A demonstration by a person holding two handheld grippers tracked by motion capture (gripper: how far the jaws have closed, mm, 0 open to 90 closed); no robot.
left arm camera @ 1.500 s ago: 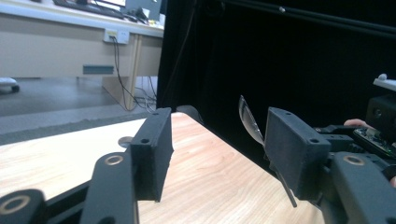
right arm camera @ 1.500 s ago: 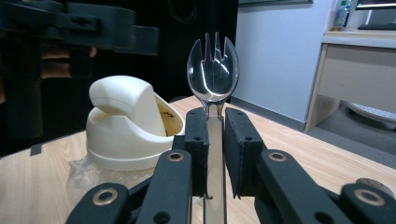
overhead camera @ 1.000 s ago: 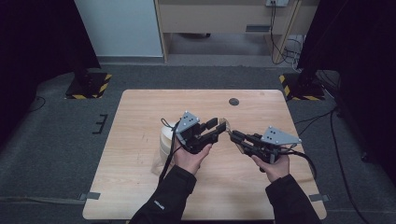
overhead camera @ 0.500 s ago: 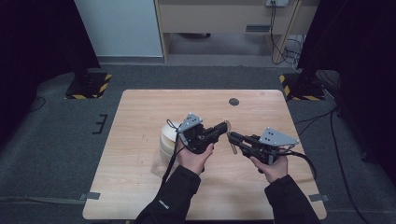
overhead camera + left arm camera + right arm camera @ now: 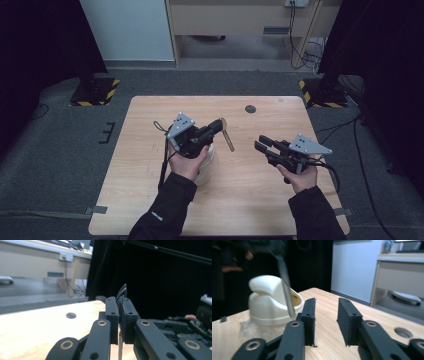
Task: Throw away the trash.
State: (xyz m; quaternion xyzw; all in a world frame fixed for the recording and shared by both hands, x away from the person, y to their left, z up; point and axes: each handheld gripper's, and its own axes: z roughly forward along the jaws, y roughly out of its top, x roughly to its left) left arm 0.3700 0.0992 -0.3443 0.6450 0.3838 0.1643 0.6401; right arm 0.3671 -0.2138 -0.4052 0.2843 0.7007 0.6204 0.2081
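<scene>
We are looking down on a pale wooden counter (image 5: 150, 200), the largest thing here, with a small round hole (image 5: 250, 109) set into it near its far edge. We are taking the cream container (image 5: 207, 161) as our landmark: it is a rounded, hooded tub sitting on the counter near the middle, and in the right gripper view the container (image 5: 265, 302) is showing a yellowish inside through its open mouth, with what seems to be a scrap of clear plastic (image 5: 253, 330) lying just in front of its base, though the blur makes that hard to judge.

Directly over the container, the left tool (image 5: 218, 125) is hovering in the person's left hand (image 5: 187, 162), and its jaws are pinching a thin flat blade, likely a knife or spatula (image 5: 227, 136). The blade is slanting away from the container toward the counter's middle, clear of the wood. In the left gripper view we are seeing the left tool (image 5: 119, 315) clamped tight on the dark edge of that blade (image 5: 122, 292).

Well to the right of the container, the right tool (image 5: 263, 144) is resting in the right hand (image 5: 300, 177), pointing back toward the container. Its jaws have just been opening and are standing narrowly apart, with nothing between them in the right gripper view (image 5: 325, 320).
</scene>
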